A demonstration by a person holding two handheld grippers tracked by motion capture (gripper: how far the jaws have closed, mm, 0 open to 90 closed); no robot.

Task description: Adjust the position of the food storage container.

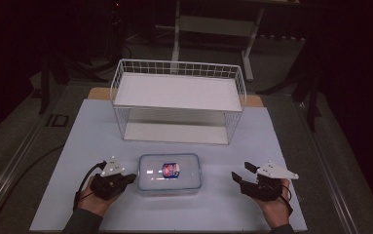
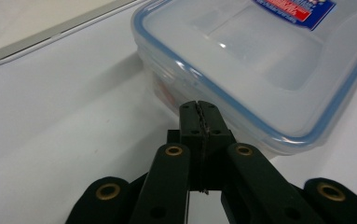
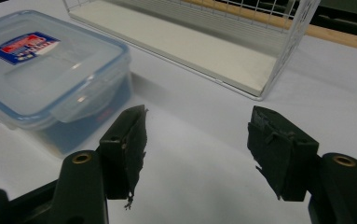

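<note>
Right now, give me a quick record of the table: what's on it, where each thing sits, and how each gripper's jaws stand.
surface: white table top
container: clear plastic food container, blue-sealed lid on, red and blue label on the lid, front centre between the grippers
rack: white wire shelf rack, two white shelves, behind the container
left gripper: jaws closed together, empty, tips close to the container's side; contact cannot be told
right gripper: jaws wide apart, empty, clear of the container
hands: one holds each gripper at the near edge
</note>
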